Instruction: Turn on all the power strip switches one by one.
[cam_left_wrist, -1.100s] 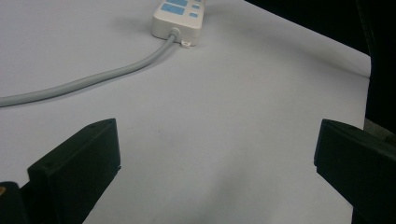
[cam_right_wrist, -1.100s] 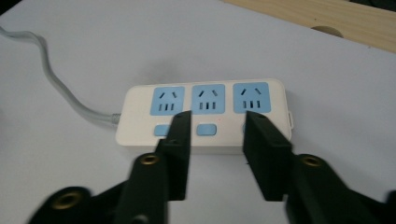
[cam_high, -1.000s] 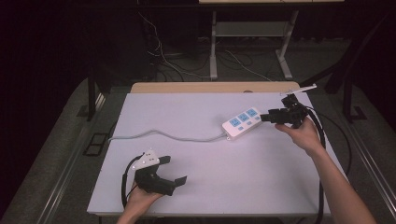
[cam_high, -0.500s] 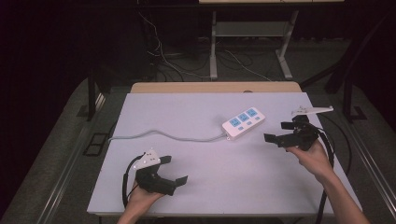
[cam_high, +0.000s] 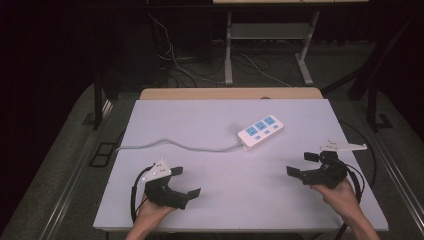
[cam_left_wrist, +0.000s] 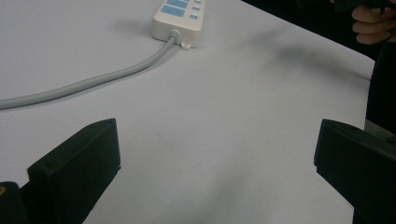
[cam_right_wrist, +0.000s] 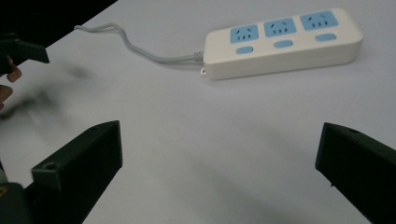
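A white power strip (cam_high: 260, 131) with three blue sockets lies right of centre on the white table (cam_high: 215, 115). Its grey cable (cam_high: 175, 145) snakes off to the left edge. In the right gripper view the power strip (cam_right_wrist: 285, 42) lies ahead, apart from the jaws. The left gripper view shows the strip's cable end (cam_left_wrist: 180, 18) far ahead. My left gripper (cam_high: 185, 181) rests open near the front left, empty. My right gripper (cam_high: 303, 164) is open near the front right, empty, well short of the strip.
A wooden board (cam_high: 230, 93) borders the table's far edge. Behind it stand metal table legs (cam_high: 229, 47) and loose cables (cam_high: 175, 60) on the dark floor. Bare tabletop (cam_high: 240, 185) lies between the two grippers.
My right gripper has pulled back from the power strip's right end toward the front right of the table. The left gripper has stayed put.
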